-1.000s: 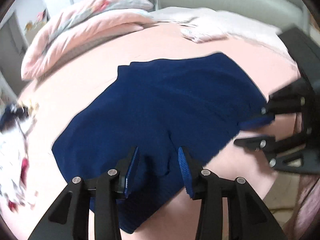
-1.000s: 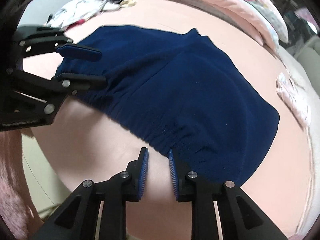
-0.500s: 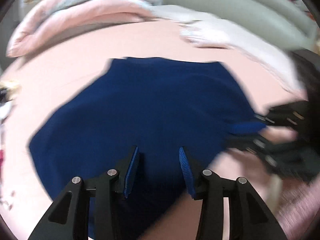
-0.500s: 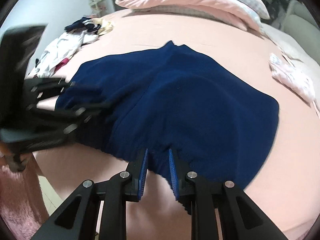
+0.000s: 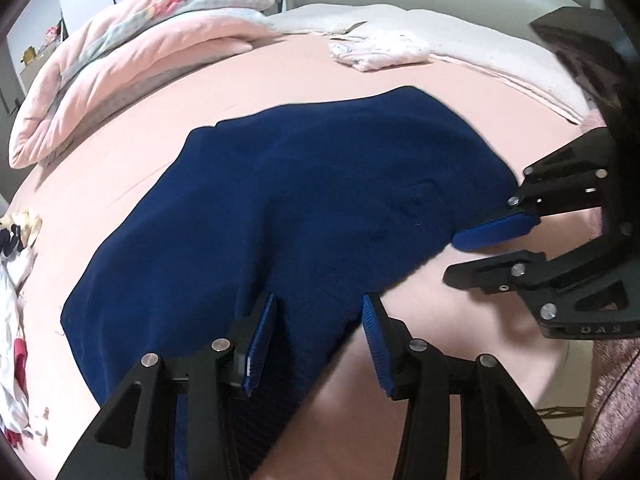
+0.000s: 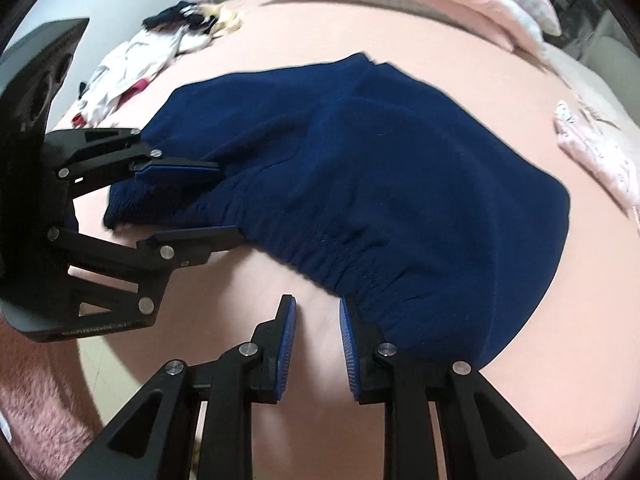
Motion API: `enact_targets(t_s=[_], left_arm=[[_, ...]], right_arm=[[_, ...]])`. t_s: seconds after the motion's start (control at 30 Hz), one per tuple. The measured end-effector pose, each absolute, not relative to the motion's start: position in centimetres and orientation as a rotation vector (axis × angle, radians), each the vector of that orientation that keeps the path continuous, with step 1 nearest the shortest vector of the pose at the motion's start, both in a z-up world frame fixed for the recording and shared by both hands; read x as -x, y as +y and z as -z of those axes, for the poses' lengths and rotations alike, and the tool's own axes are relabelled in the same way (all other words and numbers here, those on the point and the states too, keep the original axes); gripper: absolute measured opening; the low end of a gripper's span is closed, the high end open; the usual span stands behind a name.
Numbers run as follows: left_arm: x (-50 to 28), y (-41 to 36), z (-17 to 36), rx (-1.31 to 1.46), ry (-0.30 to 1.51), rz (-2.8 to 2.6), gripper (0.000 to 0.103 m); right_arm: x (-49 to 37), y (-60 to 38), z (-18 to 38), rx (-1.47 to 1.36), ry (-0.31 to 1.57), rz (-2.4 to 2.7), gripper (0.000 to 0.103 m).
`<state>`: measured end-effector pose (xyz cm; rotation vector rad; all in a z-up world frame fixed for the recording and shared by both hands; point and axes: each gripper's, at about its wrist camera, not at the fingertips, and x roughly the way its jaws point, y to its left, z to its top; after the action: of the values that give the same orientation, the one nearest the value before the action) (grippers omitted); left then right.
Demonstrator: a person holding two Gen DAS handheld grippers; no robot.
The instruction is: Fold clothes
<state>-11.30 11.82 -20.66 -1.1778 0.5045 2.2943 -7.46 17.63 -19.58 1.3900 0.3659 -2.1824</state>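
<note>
- In the left wrist view, the navy garment (image 5: 304, 208) is seen spread over the pink bed (image 5: 280, 80), filling the middle of the frame, with its ribbed waistband at the bottom.
- The left hand-held gripper (image 5: 318, 344) is at the bottom centre. Its jaws are spread, and the waistband cloth lies between them; no pinch on it can be seen.
- At the right edge the right hand-held gripper (image 5: 476, 252) is seen, its tips at the corner of the garment.
- A pink quilt (image 5: 132, 60) is at the upper left, and a small pale garment (image 5: 380, 50) at the top.
- In the right wrist view, the navy garment (image 6: 360, 168) fills the centre.
- The right hand-held gripper (image 6: 318, 344) at the bottom is parted narrowly over bare sheet; the waistband touches its right finger only.
- At the left, the left hand-held gripper (image 6: 224, 202) is spread around the waistband end.
- A pile of mixed clothes (image 6: 152, 56) is at the upper left.
</note>
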Motion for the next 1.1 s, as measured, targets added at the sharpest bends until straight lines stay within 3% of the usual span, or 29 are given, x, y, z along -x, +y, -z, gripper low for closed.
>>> enact_targets(t_s=[0.2,0.3,0.33,0.4,0.63,0.77,0.87,0.9,0.93,1.0,1.1], left_arm=[[12.1,10.5,19.6,1.153,0.354,-2.329,0.042],[13.7,10.0,21.4,1.272,0.272,-2.256,0.043],[14.7,9.9,21.9,1.286,0.242,-2.242,0.044],[14.7,9.7,21.7,1.284,0.163,-2.213,0.058],[13.6,7.0,18.3,1.175,-0.037,-2.282,0.058],[14.8,5.0,19.3,1.316,-0.039,-2.386,0.058],[14.9,2.0,20.2,1.443,-0.201,-2.486,0.058],[14.3,0.5,19.7,1.444,-0.342,-2.539,0.058],[13.4,-0.7,19.5,1.449,-0.473,-2.577,0.058],[10.7,-3.0,19.6,1.461,-0.762,-2.606,0.058],[9.1,-3.1,20.6,1.573,-0.797,-2.576,0.058]], right_arm=[[7.7,17.6,18.4,-1.306,0.300,2.233,0.022],[8.6,18.1,18.9,-1.348,0.242,2.213,0.022],[8.9,18.2,19.4,-1.383,0.220,2.188,0.022],[8.9,18.3,19.4,-1.387,0.205,2.169,0.022],[8.3,20.5,16.7,-1.258,0.110,2.284,0.022],[10.8,22.1,20.4,-1.509,0.254,2.386,0.022],[11.0,24.4,20.0,-1.516,0.075,2.404,0.023],[10.7,25.2,19.3,-1.503,0.023,2.424,0.023],[10.5,26.0,18.7,-1.490,-0.029,2.443,0.025],[9.8,27.7,18.0,-1.486,-0.125,2.470,0.050],[8.8,29.5,19.8,-1.594,-0.329,2.328,0.054]])
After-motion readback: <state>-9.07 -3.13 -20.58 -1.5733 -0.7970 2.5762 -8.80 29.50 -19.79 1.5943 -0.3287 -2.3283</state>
